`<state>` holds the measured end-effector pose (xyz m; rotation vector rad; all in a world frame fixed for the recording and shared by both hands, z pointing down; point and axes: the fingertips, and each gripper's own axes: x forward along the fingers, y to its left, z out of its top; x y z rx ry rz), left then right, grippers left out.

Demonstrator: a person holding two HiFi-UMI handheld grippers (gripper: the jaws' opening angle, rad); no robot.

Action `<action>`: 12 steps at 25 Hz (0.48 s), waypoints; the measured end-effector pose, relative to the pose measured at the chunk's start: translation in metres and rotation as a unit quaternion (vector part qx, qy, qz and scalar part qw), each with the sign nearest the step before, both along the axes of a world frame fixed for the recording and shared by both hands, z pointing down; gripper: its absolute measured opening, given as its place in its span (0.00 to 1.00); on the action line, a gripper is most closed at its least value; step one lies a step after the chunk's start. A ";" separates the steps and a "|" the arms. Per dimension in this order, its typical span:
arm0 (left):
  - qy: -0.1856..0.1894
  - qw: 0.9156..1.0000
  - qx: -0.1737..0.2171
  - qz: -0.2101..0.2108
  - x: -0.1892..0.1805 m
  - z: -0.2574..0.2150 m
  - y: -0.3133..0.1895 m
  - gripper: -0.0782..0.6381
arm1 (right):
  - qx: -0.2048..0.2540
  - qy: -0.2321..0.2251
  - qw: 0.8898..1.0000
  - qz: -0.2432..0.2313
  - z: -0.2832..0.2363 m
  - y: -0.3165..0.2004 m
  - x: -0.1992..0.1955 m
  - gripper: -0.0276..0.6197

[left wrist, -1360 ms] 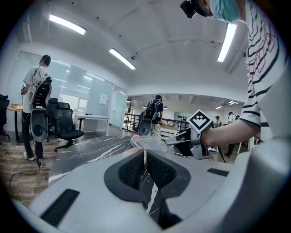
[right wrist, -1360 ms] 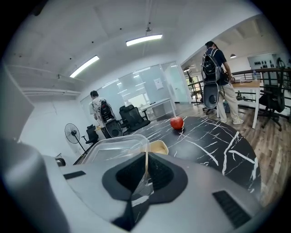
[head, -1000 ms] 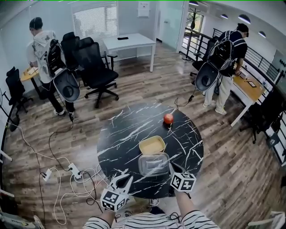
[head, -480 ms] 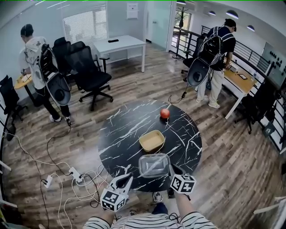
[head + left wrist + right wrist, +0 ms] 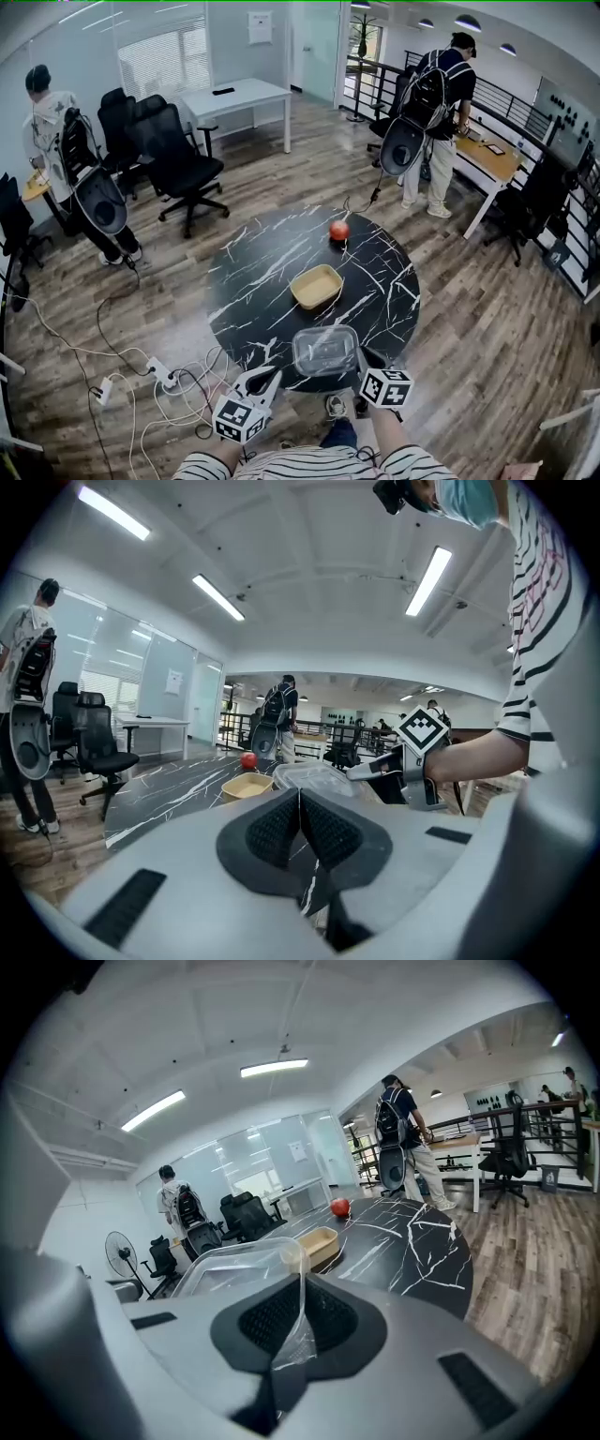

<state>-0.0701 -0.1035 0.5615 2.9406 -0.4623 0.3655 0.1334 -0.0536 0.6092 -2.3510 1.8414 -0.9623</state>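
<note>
**Right claw grips clear box over the desk**

The right claw (image 5: 300,1286) is closed on the rim of a clear plastic box (image 5: 230,1258). The box sticks out ahead and to its left, above the near part of the black marbled desk (image 5: 253,281). Farther ahead lie a tan tray (image 5: 317,286) and a red apple (image 5: 338,230). The left claw (image 5: 300,803) is pressed together on nothing, with the box ahead to its right.

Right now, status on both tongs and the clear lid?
Left tongs shut, empty. Right tongs shut on clear lid rim, at the table near edge. Tan box and apple beyond, apart from it.
</note>
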 end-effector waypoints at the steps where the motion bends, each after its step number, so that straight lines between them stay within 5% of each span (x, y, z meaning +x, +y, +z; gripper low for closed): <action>1: -0.001 1.000 0.000 0.003 -0.001 0.001 0.002 0.15 | 0.000 0.000 1.000 0.002 0.001 0.003 -0.001 0.10; 12: -0.010 1.000 -0.011 0.017 -0.012 0.012 0.019 0.15 | -0.012 0.001 1.000 0.011 0.008 0.029 -0.012 0.10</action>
